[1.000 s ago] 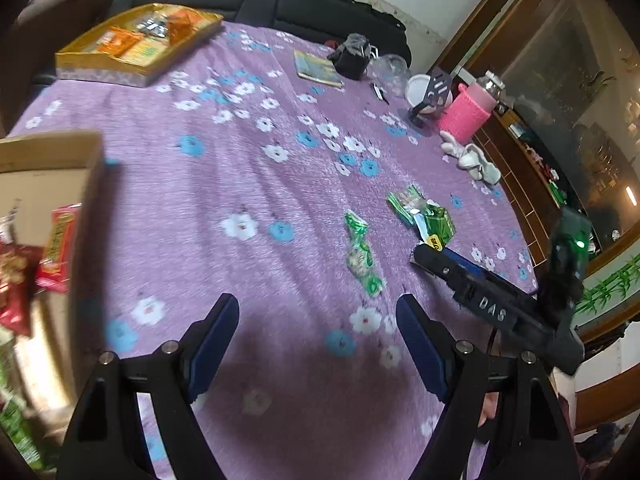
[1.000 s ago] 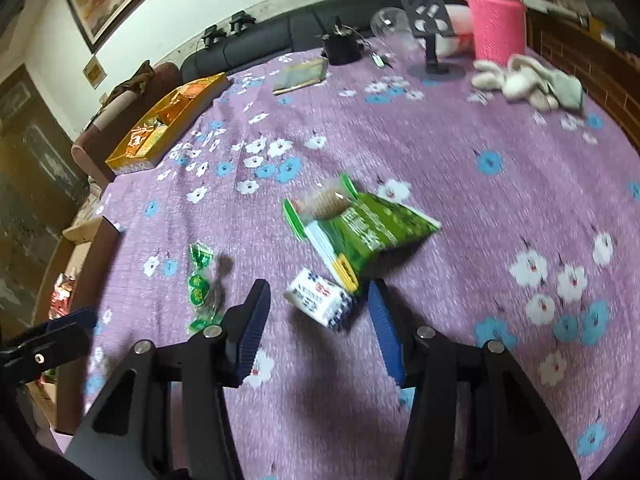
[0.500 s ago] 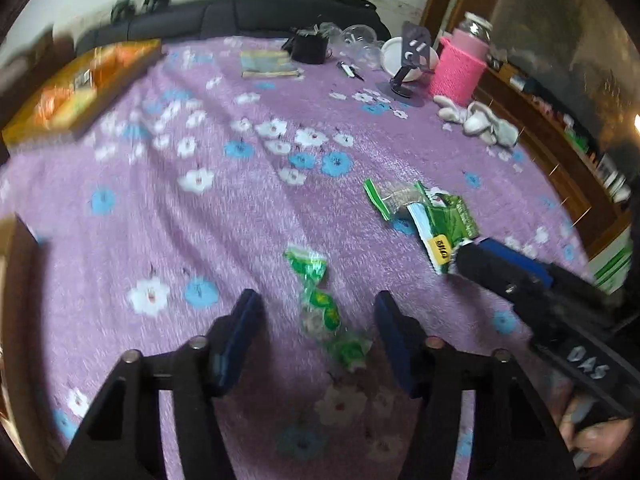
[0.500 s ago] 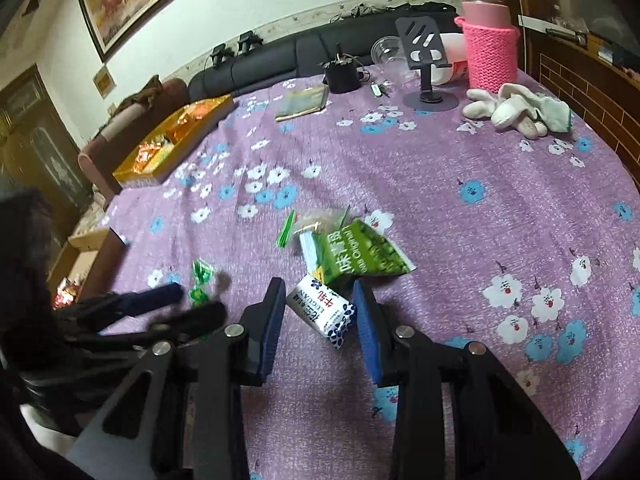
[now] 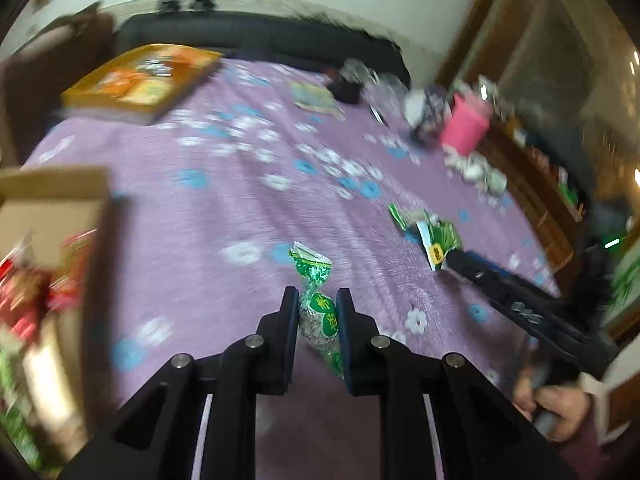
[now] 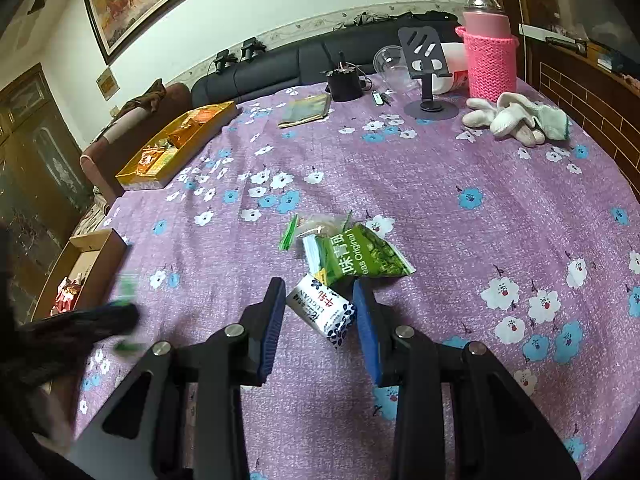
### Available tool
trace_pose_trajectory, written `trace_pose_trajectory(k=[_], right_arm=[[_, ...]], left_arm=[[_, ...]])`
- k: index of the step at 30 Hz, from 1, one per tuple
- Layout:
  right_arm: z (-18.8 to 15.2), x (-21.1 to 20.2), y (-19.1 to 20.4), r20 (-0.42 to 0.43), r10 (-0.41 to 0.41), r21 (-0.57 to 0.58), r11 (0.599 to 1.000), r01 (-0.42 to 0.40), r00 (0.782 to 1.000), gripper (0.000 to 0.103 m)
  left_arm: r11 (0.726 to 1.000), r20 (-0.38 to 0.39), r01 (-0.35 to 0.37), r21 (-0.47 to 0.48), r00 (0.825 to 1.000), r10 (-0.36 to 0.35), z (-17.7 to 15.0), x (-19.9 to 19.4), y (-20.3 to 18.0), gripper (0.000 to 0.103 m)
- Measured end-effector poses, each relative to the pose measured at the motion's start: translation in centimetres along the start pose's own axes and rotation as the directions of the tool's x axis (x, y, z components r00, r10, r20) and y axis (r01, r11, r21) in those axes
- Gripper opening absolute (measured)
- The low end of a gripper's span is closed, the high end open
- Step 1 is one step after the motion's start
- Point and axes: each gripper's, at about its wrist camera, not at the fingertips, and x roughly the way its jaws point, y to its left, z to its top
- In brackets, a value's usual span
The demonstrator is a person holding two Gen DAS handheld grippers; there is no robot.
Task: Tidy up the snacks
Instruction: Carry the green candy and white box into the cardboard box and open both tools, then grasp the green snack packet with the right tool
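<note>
Left gripper [image 5: 317,302] fingers clamped on the green twist-wrapped candy [image 5: 320,312], gripped across its fat middle, twisted end sticking forward, lifted clear of the purple flowered surface [image 5: 224,208]. Candy looks light, crinkly and slick; the middle is the right hold, the tails would slip. Right gripper [image 6: 320,294] fingers closed against the white-and-blue snack packet [image 6: 322,310], pads at its two sides, packet at the surface, just beside the green pea bag [image 6: 356,258]. Packet looks soft and light, likely crushable; a gentle hold on the flat sides suits it. Cardboard box [image 5: 52,216] with snacks sits at left, probable drop point.
</note>
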Motion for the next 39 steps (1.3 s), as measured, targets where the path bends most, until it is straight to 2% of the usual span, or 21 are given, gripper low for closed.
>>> trace_pose_trajectory(k=[5,8,10,13,17,21,27,30,32,35,39], right_arm=[[-0.7,-0.1,2.0,-0.004,0.019,-0.040,0.999,-0.020,1.000,0.037],[-1.1,-1.0,4.7,0.007,0.028,-0.103,0.994,-0.027,1.000,0.037],[-1.5,-1.7,7.1,-0.002,0.078,-0.127,0.989,-0.078,0.997,0.037],[-2.2,-2.5,11.4,-0.032,0.166,-0.178,0.969,-0.169,0.986,0.037],[-3.7,-3.0,18.3,-0.095,0.264,-0.280,0.918,-0.281,0.960,0.037],[-5.6,-2.7,23.6,-0.162,0.326,-0.342,0.867,-0.363,0.931,0.037],[-8.0,-1.4,29.0,-0.237,0.350,-0.402,0.814,-0.420,0.906,0.037],[-9.0,-0.5,30.1,-0.259,0.332,-0.422,0.806,-0.415,0.907,0.037],[-9.5,-0.1,30.5,-0.263,0.320,-0.428,0.807,-0.407,0.910,0.039],[-9.5,0.0,30.5,-0.251,0.311,-0.423,0.817,-0.392,0.917,0.041],[-8.6,-1.0,29.0,-0.228,0.314,-0.407,0.829,-0.384,0.921,0.042]], left_arm=[[0.986,0.089,-0.023,-0.166,0.995,0.038,-2.4,-7.0,6.1,0.017],[0.966,0.102,-0.087,-0.244,0.988,0.115,-4.3,-10.5,10.1,0.017],[0.954,0.108,-0.130,-0.271,0.980,0.165,-5.1,-11.9,11.9,0.017],[0.935,0.119,-0.192,-0.300,0.964,0.236,-6.2,-13.3,14.0,0.017],[0.922,0.114,-0.211,-0.325,0.959,0.259,-7.0,-13.5,15.4,0.017],[0.914,0.108,-0.247,-0.321,0.950,0.294,-7.4,-13.1,16.0,0.018],[0.912,0.125,-0.196,-0.361,0.959,0.255,-8.0,-13.8,17.7,0.020],[0.910,0.138,-0.176,-0.375,0.960,0.243,-8.1,-14.3,17.9,0.029],[0.908,0.152,-0.160,-0.388,0.960,0.234,-8.1,-14.7,17.9,0.042],[0.909,0.180,-0.133,-0.396,0.959,0.218,-8.0,-15.4,17.7,0.053],[0.911,0.205,-0.089,-0.402,0.961,0.185,-7.5,-16.0,16.9,0.061]])
